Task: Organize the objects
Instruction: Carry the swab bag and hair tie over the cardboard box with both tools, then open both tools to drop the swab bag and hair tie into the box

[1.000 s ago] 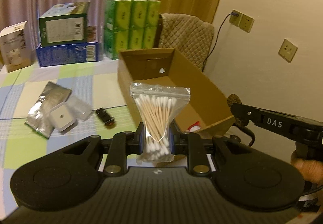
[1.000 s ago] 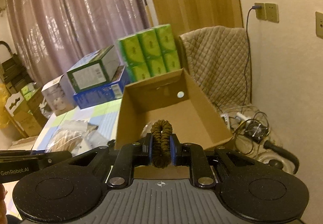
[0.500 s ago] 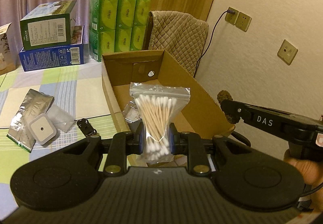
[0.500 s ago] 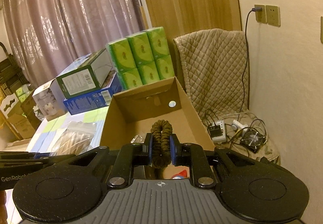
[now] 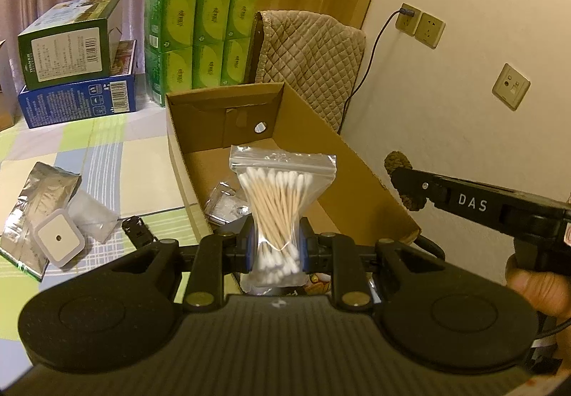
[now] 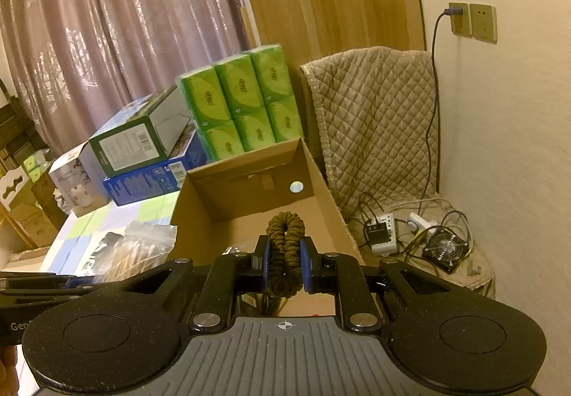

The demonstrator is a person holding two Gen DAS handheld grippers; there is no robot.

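Clear plastic wraps the bundle of cotton swabs (image 5: 276, 217), a zip bag that the left gripper (image 5: 276, 249) clenches around its lower half, so the bag pinches in at the pads and its bottom end is hidden behind the gripper body. The bag hangs over the near end of the open cardboard box (image 5: 360, 182). Under it, inside the box, lies a small silvery packet (image 5: 223, 205); a strip of printed colour at the box's near edge is too covered to make out.

The right gripper (image 6: 284, 262) is clamped on a loop of brown braided cord (image 6: 285, 242), folded double, whose lower end drops out of sight behind the fingers. In the left view that gripper reaches in from the right, beside the box's right wall, with a hand (image 5: 539, 292) on its handle cut off by the frame.

Left of the box, on the checked cloth (image 5: 117, 164), lie a foil pouch (image 5: 39, 189), a white square plug-like thing (image 5: 59, 239) on top of it, a clear packet (image 5: 92, 217) and a small black clip (image 5: 137, 232), partly hidden by the gripper.

Farther back stand a green carton (image 5: 71, 39) on a blue carton (image 5: 78, 100), stacked green tissue packs (image 5: 200, 39), and a quilted cover (image 5: 310, 53) draped over something unseen. Curtains (image 6: 117, 21) close the background.
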